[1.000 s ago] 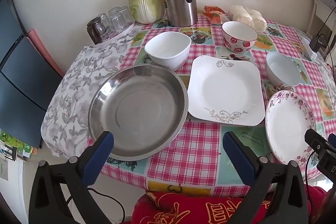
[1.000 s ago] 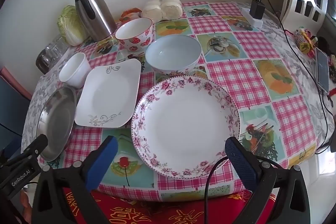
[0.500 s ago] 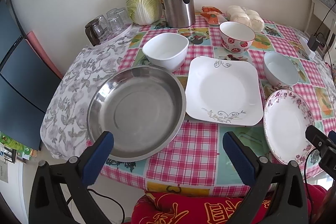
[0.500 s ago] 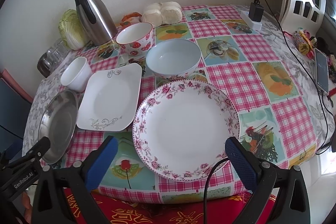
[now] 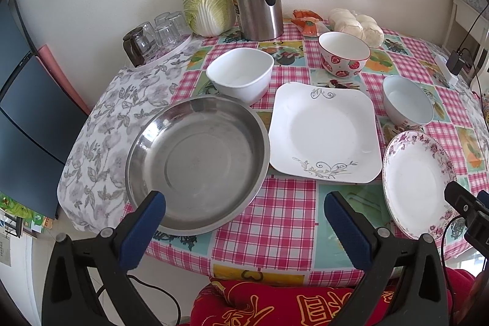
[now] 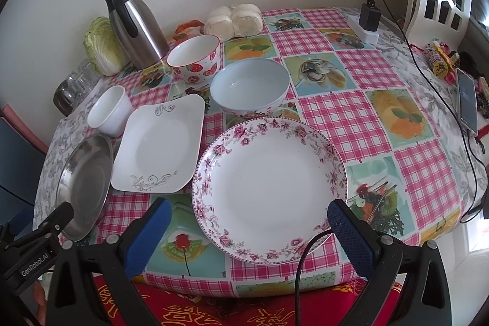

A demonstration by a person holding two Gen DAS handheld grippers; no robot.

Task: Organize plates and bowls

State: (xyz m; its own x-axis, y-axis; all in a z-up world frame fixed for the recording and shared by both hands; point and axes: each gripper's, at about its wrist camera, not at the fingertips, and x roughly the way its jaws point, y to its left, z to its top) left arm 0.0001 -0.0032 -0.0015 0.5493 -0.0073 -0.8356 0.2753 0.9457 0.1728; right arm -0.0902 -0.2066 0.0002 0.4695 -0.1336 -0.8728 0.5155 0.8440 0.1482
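The left tongs (image 5: 244,210) are held spread wide and empty over the near edge of the table (image 5: 284,222), the steel pan (image 5: 195,161) just ahead; nothing is seen in it. The right tongs (image 6: 249,219) are likewise spread, the empty flowered plate (image 6: 269,185) between them. Beyond, the square plate (image 6: 159,152), blue bowl (image 6: 249,89), strawberry bowl (image 6: 194,58) and white bowl (image 6: 110,110) are all seen empty. "GenRobot.AI" is read on the left device (image 6: 33,237).
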